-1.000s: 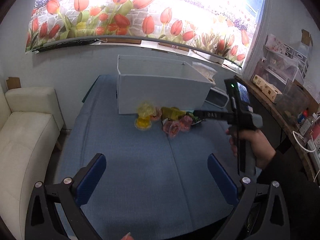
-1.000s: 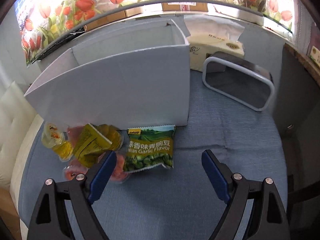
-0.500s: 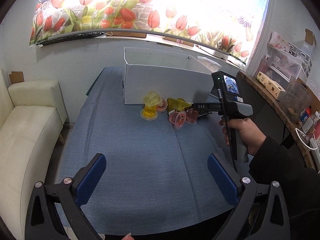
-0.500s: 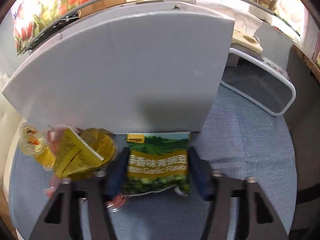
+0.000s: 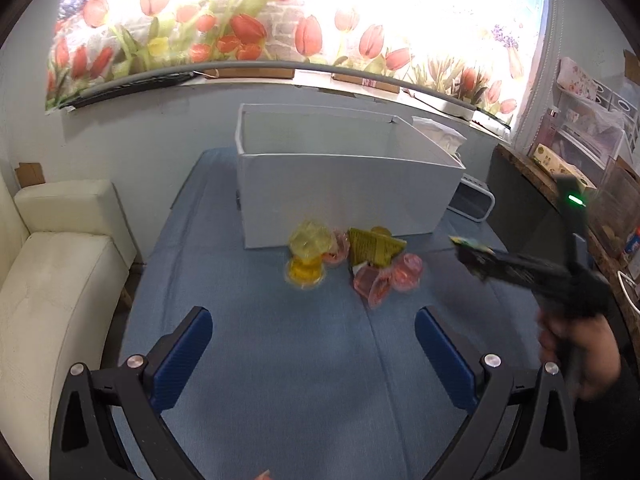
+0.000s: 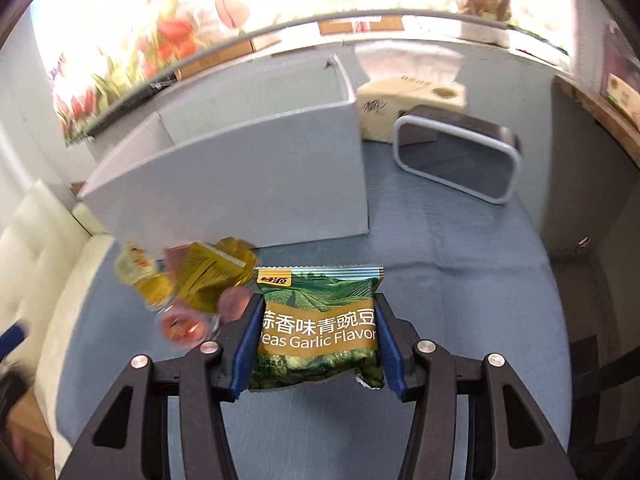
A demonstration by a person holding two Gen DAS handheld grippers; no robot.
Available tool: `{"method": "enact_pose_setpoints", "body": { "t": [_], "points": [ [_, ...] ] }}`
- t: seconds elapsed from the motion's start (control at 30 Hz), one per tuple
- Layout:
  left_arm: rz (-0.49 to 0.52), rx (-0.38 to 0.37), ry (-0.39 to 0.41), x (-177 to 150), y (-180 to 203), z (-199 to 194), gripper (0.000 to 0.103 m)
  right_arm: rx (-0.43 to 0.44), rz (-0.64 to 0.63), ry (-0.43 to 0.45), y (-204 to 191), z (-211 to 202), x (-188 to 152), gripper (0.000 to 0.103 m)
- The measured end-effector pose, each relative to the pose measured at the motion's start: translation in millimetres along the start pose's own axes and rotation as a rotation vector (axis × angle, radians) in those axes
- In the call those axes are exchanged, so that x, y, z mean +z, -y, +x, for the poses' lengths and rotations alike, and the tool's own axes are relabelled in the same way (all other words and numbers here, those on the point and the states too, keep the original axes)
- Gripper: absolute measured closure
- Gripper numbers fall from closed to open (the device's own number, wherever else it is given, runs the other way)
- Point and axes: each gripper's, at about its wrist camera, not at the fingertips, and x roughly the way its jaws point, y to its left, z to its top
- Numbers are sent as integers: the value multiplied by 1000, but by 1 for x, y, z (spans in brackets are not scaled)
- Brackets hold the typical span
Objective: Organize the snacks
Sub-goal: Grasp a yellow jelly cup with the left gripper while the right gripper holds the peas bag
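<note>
My right gripper (image 6: 318,332) is shut on a green garlic-pea packet (image 6: 316,324) and holds it above the blue tablecloth, right of the snack pile. It also shows blurred in the left wrist view (image 5: 472,254). The pile holds a yellow-green packet (image 5: 372,250), yellow jelly cups (image 5: 307,258) and pink jelly cups (image 5: 394,280), in front of an open white box (image 5: 344,196). My left gripper (image 5: 312,352) is open and empty, low over the near part of the table.
A grey-rimmed speaker (image 6: 456,158) and a tissue box (image 6: 408,100) stand right of the white box. A white sofa (image 5: 52,280) lies left of the table. A dark counter (image 5: 532,208) with shelves runs along the right.
My right gripper closed on the green pea packet and lifted it back and to the right, away from the pile. My left gripper moved slightly nearer the table.
</note>
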Motion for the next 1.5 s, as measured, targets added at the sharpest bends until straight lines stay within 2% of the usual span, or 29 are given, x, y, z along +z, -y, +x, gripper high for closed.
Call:
{"method": "enact_pose_setpoints", "body": {
  "t": [0.07,0.2,0.37,0.53,0.57,0.7,0.73,0.83,0.87,1.3,1.43,1.5],
  "points": [
    [12,-27,-3,14,4,22,0,7,4,15,-1,-21,-14,47],
    [74,-9,-22,33,12,62,0,43,39,25,-2,-48,-31,47],
    [29,12,-85,43,3,103,0,58,72,46,-5,-76,-56,47],
    [29,38,-106,46,0,126,1,84,89,46,-8,-89,-72,47],
    [26,38,-113,47,-1,130,4,93,90,45,-9,-90,-73,47],
    [9,60,-139,50,-6,141,29,101,76,56,-13,-97,-75,47],
    [7,55,-141,49,-7,142,32,102,71,62,-14,-98,-75,47],
    [13,59,-147,48,-8,142,51,108,70,66,-16,-98,-74,47],
    [13,56,-149,47,-9,142,62,109,67,66,-17,-98,-74,47],
    [-25,-18,-142,47,-21,134,65,111,47,64,-23,-97,-74,47],
    [-84,-59,-149,45,-29,135,66,113,40,66,-25,-98,-75,47],
    [-64,-55,-134,45,-25,130,67,115,35,66,-25,-99,-76,47]
  ]
}}
